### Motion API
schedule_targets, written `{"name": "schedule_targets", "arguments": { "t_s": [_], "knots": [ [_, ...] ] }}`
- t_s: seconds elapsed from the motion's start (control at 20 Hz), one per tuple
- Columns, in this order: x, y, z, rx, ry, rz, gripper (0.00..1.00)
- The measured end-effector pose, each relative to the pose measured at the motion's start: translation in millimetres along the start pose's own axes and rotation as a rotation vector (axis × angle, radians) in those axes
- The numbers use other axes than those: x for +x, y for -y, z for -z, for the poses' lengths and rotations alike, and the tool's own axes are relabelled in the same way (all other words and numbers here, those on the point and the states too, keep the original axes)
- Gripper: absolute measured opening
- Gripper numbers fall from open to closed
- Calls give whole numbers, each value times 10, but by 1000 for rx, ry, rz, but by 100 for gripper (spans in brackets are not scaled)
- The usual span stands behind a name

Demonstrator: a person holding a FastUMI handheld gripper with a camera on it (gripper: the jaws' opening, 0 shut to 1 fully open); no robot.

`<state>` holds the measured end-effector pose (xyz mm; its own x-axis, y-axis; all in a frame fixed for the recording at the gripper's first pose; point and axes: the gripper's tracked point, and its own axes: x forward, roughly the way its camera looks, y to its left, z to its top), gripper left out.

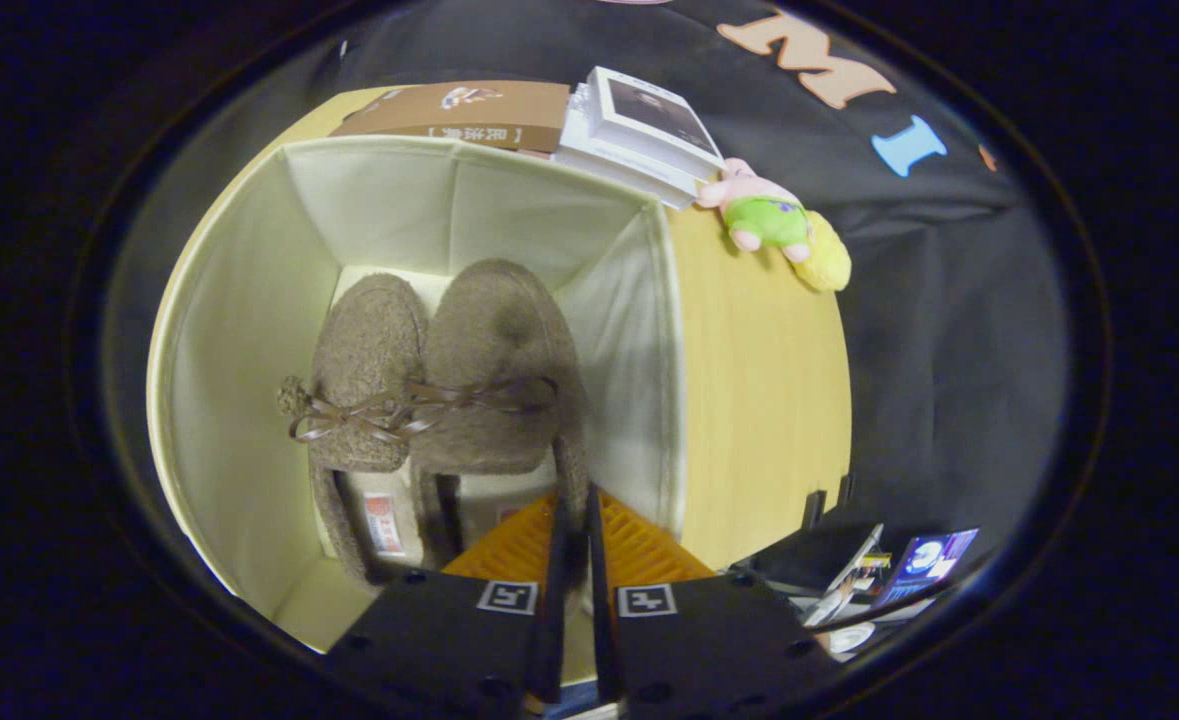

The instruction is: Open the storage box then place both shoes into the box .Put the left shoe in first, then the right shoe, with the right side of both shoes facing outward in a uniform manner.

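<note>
The gripper (pixel 571 520) is hanging over the open box (pixel 249 300), its fingers drawn close together with only a thin gap, apparently pinching the heel rim of the right-hand shoe (pixel 494 360); whether both fingers are truly pressing on it is not clear. Both shoes are lying side by side on the box floor, toes pointing toward 12 o'clock, the left-hand shoe (pixel 364 370) touching its partner. A ribbon (pixel 419 405) is running across both of them.

The main risk is judged to be at letting go: if the fingers are still gripping the heel when the gripper is lifting, the shoe may be dragged up or tipped, spoiling the uniform facing. The ribbon could also be snagging and pulling the other shoe askew. The soft box wall at 3 o'clock is sitting near the fingers and could be caught and folded inward.

Beyond the box, at 1 o'clock, a plush toy (pixel 774 225) is lying on the table (pixel 759 400).
</note>
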<state>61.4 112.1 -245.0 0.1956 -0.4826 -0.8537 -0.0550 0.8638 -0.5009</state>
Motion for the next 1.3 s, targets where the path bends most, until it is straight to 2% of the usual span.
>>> {"name": "schedule_targets", "arguments": {
  "t_s": [0.25, 0.4, 0.55, 0.8, 1.05, 1.3],
  "knots": [
    [-207, -424, 33, -53, 54, -202, 53],
    [-462, -324, 93, -69, 108, -236, 75],
    [-663, -142, 116, -8, 155, -286, 98],
    [-1062, 447, -209, 162, 301, -367, 97],
    [-1164, 1543, -378, 267, 498, -289, 97],
    [-1417, 2380, -761, 353, 836, -227, 97]
  ]
}}
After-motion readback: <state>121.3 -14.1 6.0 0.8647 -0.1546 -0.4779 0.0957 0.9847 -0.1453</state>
